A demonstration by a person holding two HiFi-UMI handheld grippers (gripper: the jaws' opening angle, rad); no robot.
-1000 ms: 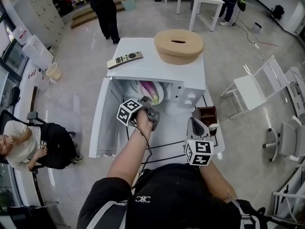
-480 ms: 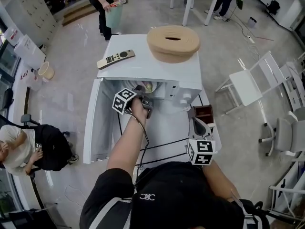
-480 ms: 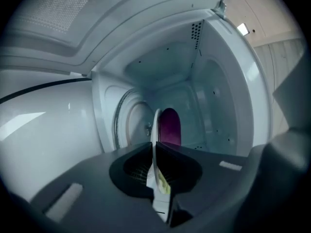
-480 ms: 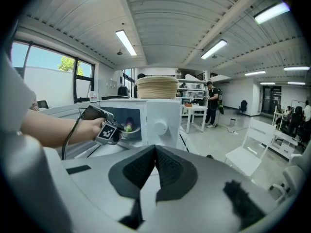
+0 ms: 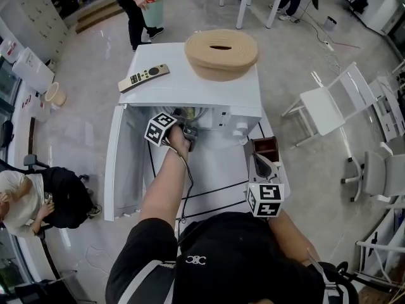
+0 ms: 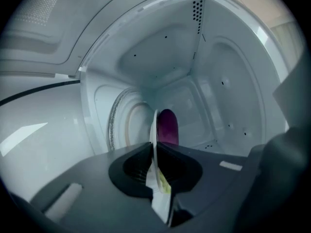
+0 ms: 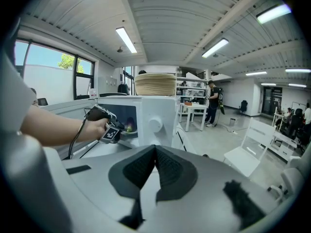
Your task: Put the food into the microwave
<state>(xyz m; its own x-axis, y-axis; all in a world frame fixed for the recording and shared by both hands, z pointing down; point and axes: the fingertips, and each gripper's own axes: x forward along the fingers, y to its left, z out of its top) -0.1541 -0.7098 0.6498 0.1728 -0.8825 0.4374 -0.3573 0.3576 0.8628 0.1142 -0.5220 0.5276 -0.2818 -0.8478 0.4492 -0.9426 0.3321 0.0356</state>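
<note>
The white microwave (image 5: 190, 84) stands with its door (image 5: 117, 163) swung open to the left. My left gripper (image 5: 185, 132) reaches into the cavity. In the left gripper view its pads (image 6: 156, 152) pinch the rim of a white plate (image 6: 154, 130), seen edge-on, that carries purple food (image 6: 168, 127). The jaws are opening, with the plate rim still between them. The plate hangs over the round turntable (image 6: 121, 125). My right gripper (image 5: 259, 164) waits shut and empty near the table's right edge; from the right gripper view (image 7: 155, 152) it looks at the microwave (image 7: 155, 110).
On the microwave's top lie a remote control (image 5: 143, 78) and a tan woven ring-shaped basket (image 5: 221, 52). A small brown box (image 5: 266, 148) stands right of the microwave. White folding chairs (image 5: 326, 106) are at the right, and people stand and sit around the room.
My left gripper has pushed forward and down into the microwave with the plate, which now is mostly hidden inside the cavity. The right gripper has hardly shifted.
</note>
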